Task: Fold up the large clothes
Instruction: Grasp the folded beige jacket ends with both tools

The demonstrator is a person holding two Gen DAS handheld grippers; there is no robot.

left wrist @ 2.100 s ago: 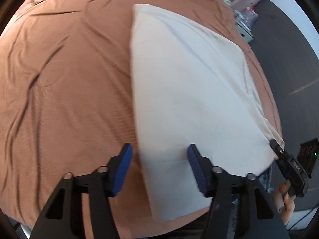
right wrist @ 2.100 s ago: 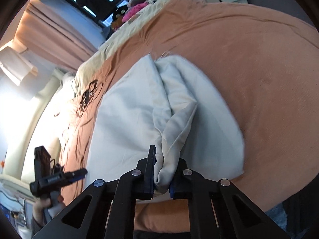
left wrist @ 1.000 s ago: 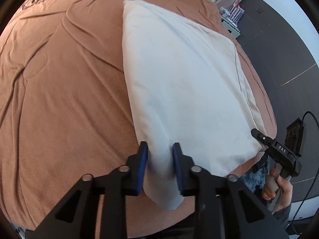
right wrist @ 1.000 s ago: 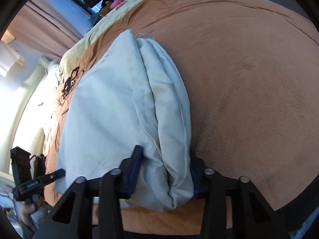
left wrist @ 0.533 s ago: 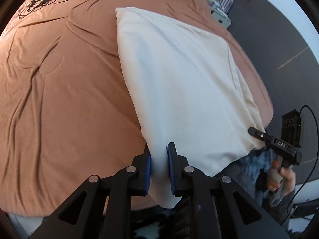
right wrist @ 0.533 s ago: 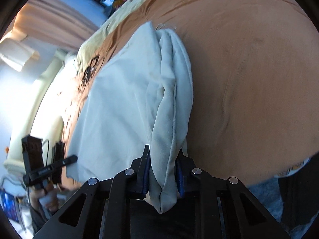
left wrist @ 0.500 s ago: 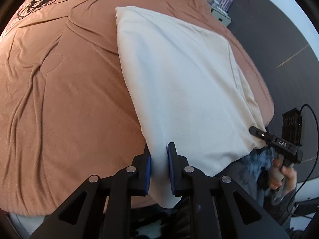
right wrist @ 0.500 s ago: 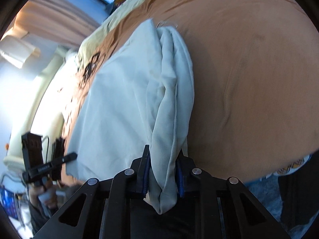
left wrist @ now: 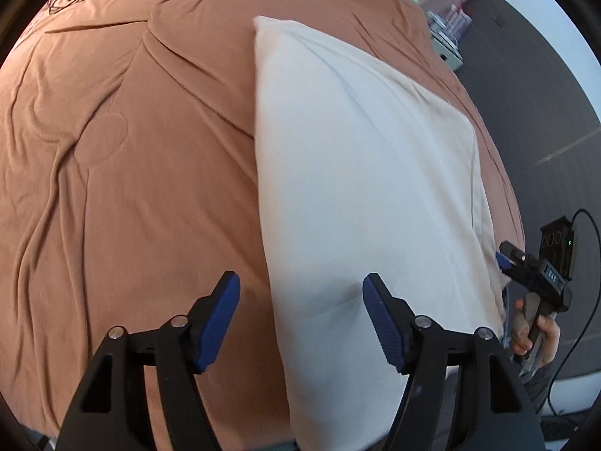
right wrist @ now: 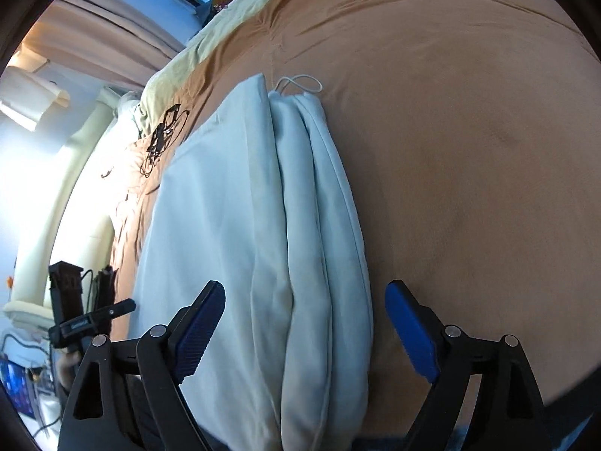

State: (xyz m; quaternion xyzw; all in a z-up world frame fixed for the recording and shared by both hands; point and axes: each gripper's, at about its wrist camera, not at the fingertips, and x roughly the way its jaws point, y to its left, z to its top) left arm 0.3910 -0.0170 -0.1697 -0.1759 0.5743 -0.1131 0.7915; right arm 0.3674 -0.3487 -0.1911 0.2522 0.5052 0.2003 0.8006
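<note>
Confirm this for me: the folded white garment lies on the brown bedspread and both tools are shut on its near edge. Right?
Not quite. The folded white garment does lie on the brown bedspread, but both tools are open. The left wrist view shows the left tool spread wide; the right wrist view shows the right tool likewise.

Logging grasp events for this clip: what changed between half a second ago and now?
Both grippers let go: the left gripper and right gripper, then shut on the white garment's near corners, now stand open. The folded garment stays flat on the brown bedspread.
</note>
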